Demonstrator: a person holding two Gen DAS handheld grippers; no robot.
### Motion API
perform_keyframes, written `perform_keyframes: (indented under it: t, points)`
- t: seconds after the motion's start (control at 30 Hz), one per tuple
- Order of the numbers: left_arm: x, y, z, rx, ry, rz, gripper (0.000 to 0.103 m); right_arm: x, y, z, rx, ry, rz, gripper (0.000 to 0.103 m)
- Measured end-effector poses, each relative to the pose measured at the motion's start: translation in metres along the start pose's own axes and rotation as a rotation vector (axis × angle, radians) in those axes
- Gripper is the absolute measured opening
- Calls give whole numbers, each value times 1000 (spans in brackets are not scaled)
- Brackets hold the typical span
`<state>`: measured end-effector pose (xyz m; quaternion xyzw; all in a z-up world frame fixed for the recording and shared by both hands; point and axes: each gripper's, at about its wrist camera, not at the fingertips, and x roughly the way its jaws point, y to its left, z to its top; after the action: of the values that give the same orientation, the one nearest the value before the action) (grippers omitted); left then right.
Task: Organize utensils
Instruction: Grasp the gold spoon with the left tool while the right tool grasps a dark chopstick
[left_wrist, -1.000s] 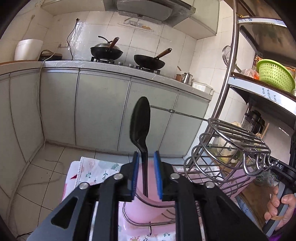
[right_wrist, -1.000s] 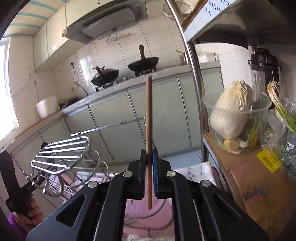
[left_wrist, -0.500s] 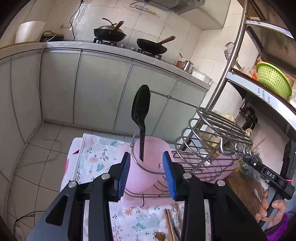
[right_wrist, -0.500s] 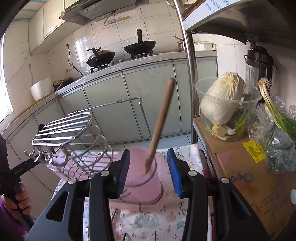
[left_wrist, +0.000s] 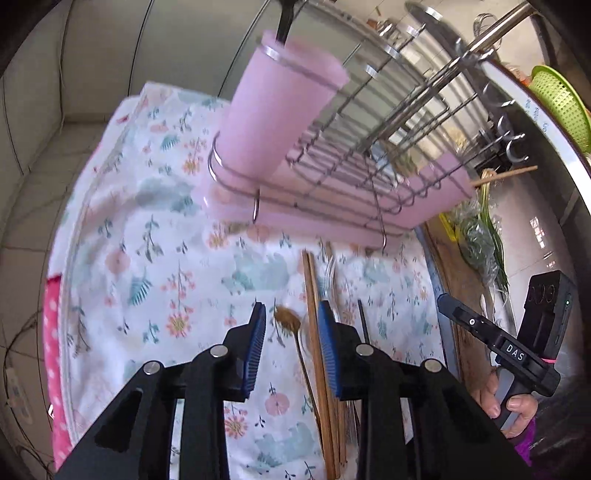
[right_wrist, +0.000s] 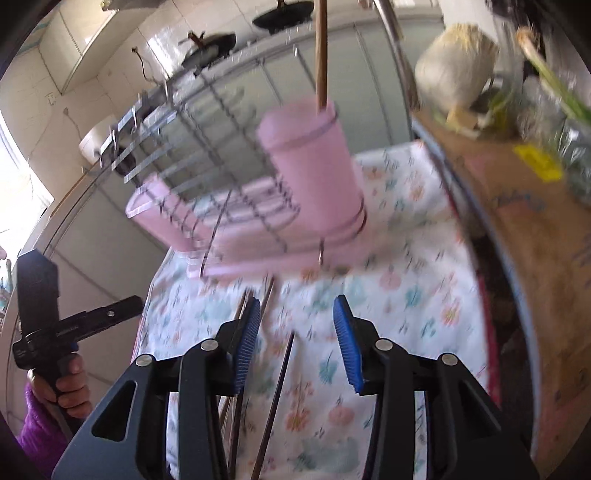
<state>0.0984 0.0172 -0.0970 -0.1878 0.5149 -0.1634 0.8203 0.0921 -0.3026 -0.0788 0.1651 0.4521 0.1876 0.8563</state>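
Observation:
A wire rack (left_wrist: 369, 122) with pink cups stands on a floral cloth (left_wrist: 155, 236). The left pink cup (left_wrist: 273, 118) holds a black spoon's handle (left_wrist: 284, 22). The right pink cup (right_wrist: 314, 166) holds a wooden chopstick (right_wrist: 321, 55). Loose utensils lie on the cloth: a bronze spoon (left_wrist: 288, 321), wooden chopsticks (left_wrist: 317, 332) and a dark chopstick (right_wrist: 277, 398). My left gripper (left_wrist: 291, 332) is open and empty, low over the bronze spoon. My right gripper (right_wrist: 295, 328) is open and empty above the loose chopsticks.
A cardboard box (right_wrist: 535, 236) with a cabbage (right_wrist: 458, 74) and green onions stands to the right of the cloth. A green basket (left_wrist: 561, 103) sits on a metal shelf. Grey kitchen cabinets lie behind the rack.
Both grippers, which had let go of the black spoon and the chopstick into the cups, have drawn back and tilted down toward the loose utensils on the cloth.

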Motion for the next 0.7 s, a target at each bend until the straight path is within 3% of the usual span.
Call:
perform_keyframes:
  t: [0.1, 0.27, 0.47, 0.7]
  points:
    - [24, 2, -8, -36, 90, -27, 23, 15, -2, -10, 37, 89, 47, 37]
    - [49, -3, -12, -39, 153, -16, 22, 33, -8, -19, 100, 181, 101, 28]
    - [72, -1, -11, -55, 193, 29, 12, 43, -10, -22, 111, 219, 100, 26]
    - [78, 0, -13, -60, 183, 2, 1, 56, -8, -23, 110, 248, 103, 26]
